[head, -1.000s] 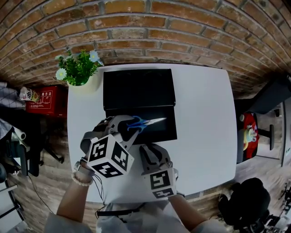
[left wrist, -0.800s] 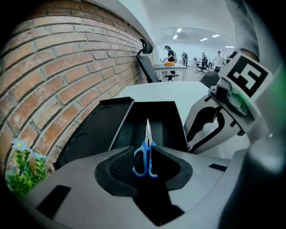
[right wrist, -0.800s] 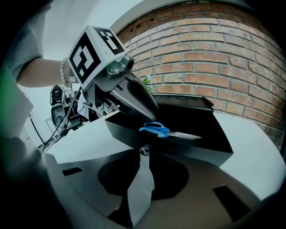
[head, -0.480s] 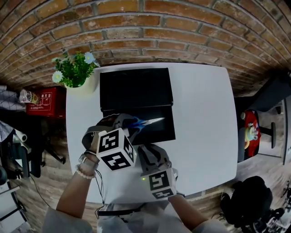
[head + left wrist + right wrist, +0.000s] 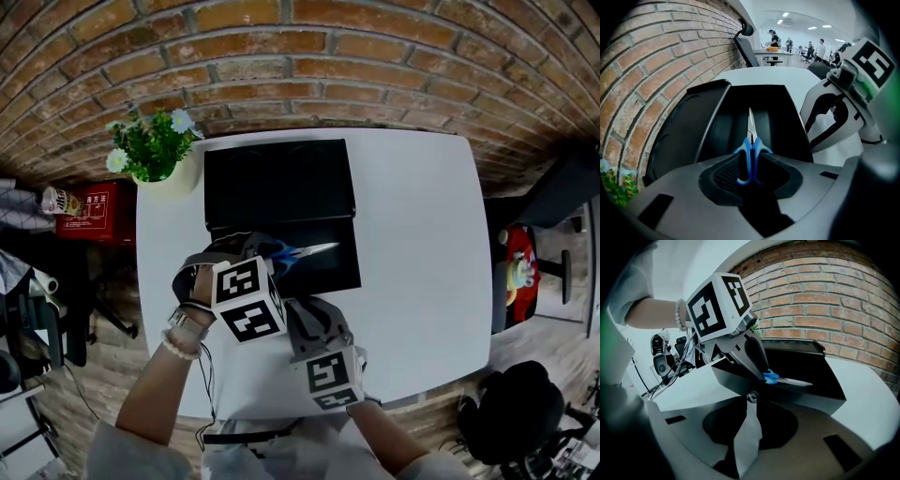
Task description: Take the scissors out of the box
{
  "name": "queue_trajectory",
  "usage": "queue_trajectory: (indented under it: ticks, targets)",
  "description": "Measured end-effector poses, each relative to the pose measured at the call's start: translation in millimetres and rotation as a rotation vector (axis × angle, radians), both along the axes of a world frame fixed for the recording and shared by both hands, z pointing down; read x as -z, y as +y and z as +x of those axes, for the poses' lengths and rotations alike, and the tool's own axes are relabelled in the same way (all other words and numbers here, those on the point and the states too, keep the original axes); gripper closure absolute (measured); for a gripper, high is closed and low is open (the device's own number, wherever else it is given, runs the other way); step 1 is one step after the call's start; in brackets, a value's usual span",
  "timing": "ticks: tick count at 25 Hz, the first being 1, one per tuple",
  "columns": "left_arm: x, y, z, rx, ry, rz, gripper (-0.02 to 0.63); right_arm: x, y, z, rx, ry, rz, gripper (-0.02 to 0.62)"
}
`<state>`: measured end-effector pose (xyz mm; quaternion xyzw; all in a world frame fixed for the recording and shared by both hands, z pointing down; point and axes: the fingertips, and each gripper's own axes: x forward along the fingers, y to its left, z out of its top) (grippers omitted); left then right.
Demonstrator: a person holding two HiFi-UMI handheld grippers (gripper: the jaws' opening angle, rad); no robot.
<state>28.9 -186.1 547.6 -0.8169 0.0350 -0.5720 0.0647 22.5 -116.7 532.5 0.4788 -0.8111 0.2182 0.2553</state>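
Left gripper [image 5: 265,255] clamped on scissors [image 5: 307,250] over box [image 5: 279,183], frame centre; right gripper [image 5: 302,317] closed, empty; open table [image 5: 422,244] right.

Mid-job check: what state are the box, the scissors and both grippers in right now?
box: open, its lid folded back.
scissors: blades closed, held by the blue handles over the open box.
left gripper: shut on the scissors' handles.
right gripper: jaws together, holding nothing, by the box's near edge.
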Motion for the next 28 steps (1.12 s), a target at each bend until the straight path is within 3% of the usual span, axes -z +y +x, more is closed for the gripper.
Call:
queue_trajectory:
  ticks: [7, 18, 28]
  targets:
    - [-3, 4, 2, -0.055, -0.018, -0.026, 0.502, 0, 0, 1, 0.005, -0.006, -0.002, 0.520]
    - [-2, 7, 0, -0.088, -0.002, 0.007, 0.508, 1, 1, 0, 0.010, -0.010, -0.007, 0.520]
    - [20, 9, 7, 0.049, 0.149, -0.024, 0.508, 3, 3, 2, 0.007, -0.010, -0.018, 0.520]
